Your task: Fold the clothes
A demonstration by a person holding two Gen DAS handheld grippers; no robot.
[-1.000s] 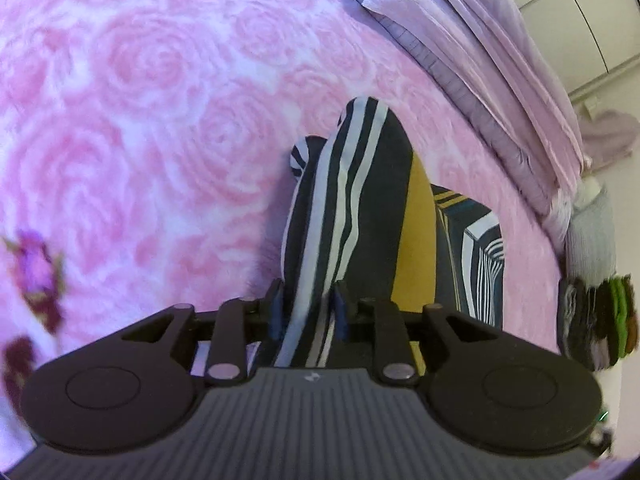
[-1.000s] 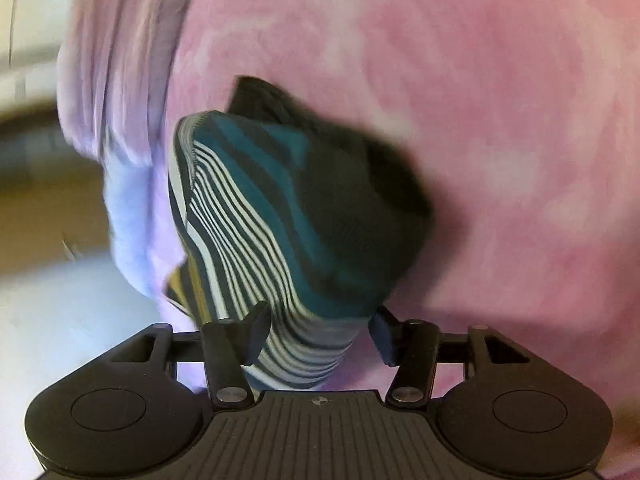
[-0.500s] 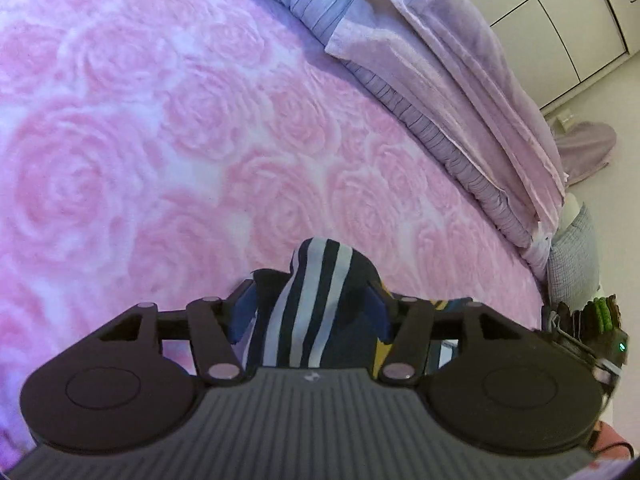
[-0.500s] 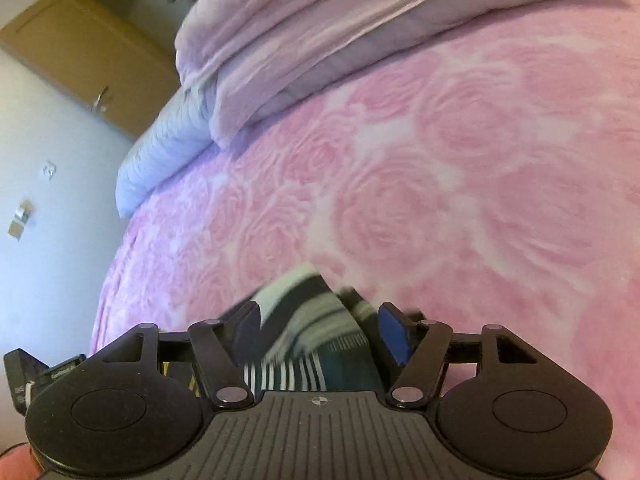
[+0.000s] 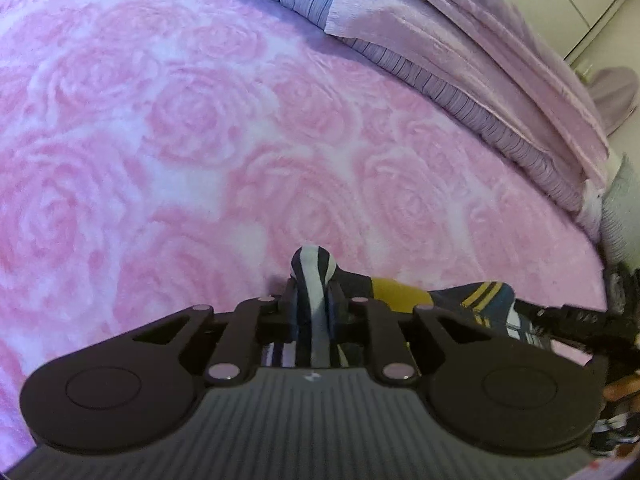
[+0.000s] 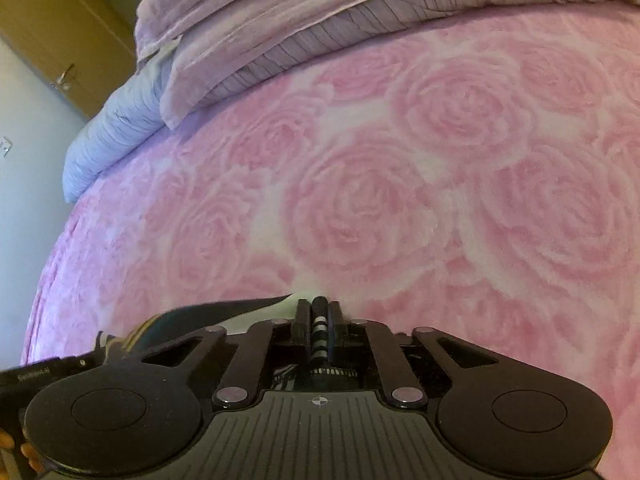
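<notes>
A striped garment point(image 5: 400, 288) in navy, white, yellow and teal lies low on the pink rose-patterned bed point(image 5: 200, 140). My left gripper point(image 5: 314, 296) is shut on a bunched navy-and-white fold of it. The rest of the cloth trails to the right, toward the other gripper's dark body at the frame edge. In the right wrist view, my right gripper point(image 6: 319, 312) is shut on a thin striped edge of the striped garment point(image 6: 224, 310), which stretches off to the left. Most of the cloth is hidden under both gripper bodies.
A lilac quilt and a striped pale-blue pillow point(image 5: 460, 52) are heaped along the far side of the bed. The quilt and pillow point(image 6: 280, 32) show likewise in the right wrist view, beyond a wide pink spread. A wooden wardrobe point(image 6: 60, 40) stands at left, white cupboards point(image 5: 580, 8) at right.
Both grippers came down from holding the garment hanging high to close over the bed. They opened partway half a second ago and are shut again on narrower folds.
</notes>
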